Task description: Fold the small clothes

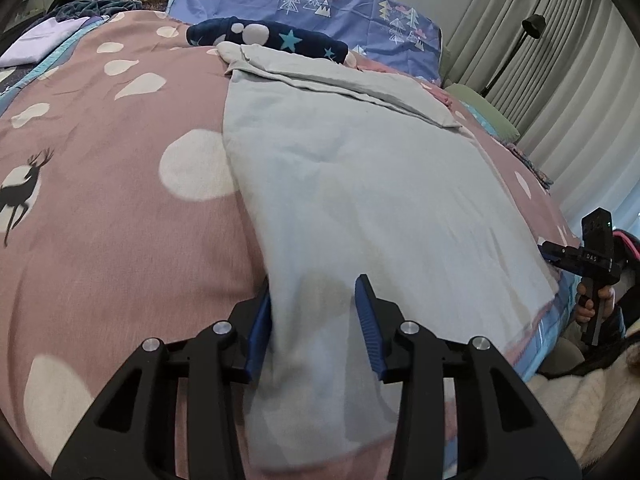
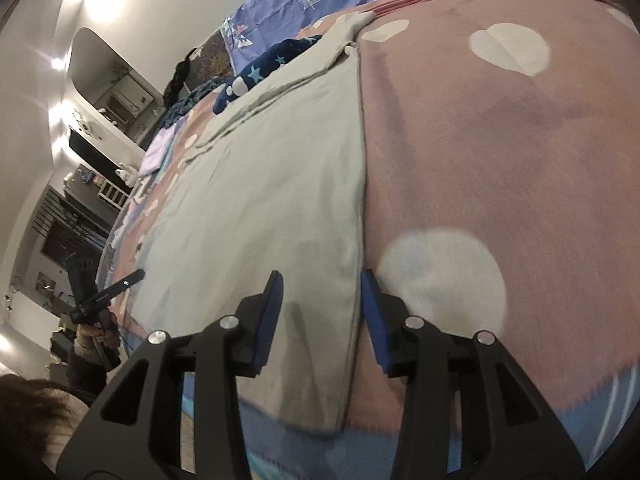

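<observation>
From the left wrist view, a pale grey-green cotton garment [image 1: 360,184] is lying spread flat on a bed covered by a dusty-pink blanket with cream spots and a black deer print [image 1: 120,208]. The left hand-held gripper [image 1: 314,320] is standing partly open, its blue pads [image 1: 366,312] straddling the garment's near left edge without pressing it. At the garment's far end a navy fleece piece with stars [image 1: 280,38] is lying against a violet pillow printed with trees [image 1: 320,8]. At the right edge, a hand [image 1: 592,300] is gripping the right hand-held gripper's handle.

From the right wrist view, the right hand-held gripper [image 2: 322,312] is likewise standing partly open, its pads [image 2: 272,312] sitting either side of the garment's [image 2: 260,200] near right edge, the cloth loose between them. The blanket [image 2: 500,140] is filling the right side, and the left hand-held gripper [image 2: 120,284] is showing at the far left.
</observation>
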The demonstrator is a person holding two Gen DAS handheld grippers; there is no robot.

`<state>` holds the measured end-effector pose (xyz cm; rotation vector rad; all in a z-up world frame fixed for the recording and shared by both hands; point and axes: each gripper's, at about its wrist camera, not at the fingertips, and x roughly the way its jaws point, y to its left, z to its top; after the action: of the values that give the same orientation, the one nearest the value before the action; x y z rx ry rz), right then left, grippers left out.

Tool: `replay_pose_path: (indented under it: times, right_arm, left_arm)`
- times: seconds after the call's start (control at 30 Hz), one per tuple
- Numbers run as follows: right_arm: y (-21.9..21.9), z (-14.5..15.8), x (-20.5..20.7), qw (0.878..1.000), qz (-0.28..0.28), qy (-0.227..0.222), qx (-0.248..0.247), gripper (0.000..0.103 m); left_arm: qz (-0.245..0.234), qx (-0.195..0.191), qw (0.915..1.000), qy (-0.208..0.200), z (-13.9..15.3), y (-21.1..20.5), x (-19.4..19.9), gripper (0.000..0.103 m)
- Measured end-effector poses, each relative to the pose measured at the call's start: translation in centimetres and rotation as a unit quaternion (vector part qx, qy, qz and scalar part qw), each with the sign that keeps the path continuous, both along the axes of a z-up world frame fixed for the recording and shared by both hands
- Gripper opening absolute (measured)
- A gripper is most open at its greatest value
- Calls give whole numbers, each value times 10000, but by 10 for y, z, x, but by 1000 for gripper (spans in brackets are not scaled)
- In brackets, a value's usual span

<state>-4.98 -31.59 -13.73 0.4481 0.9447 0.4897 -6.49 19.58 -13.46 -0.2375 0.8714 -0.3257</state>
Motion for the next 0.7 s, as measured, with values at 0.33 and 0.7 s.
replay_pose_path:
  times: [0.33,0.7]
  right_arm:
    - [-5,-7,7,9974,300,195,632,32]
    - [17,23,12,9954,183,-83,935,3]
  left_arm:
    - [-283,-110,9995,-132,-2,0,-3,39]
    - [-205,706,9951,-667,31,-31,9,3]
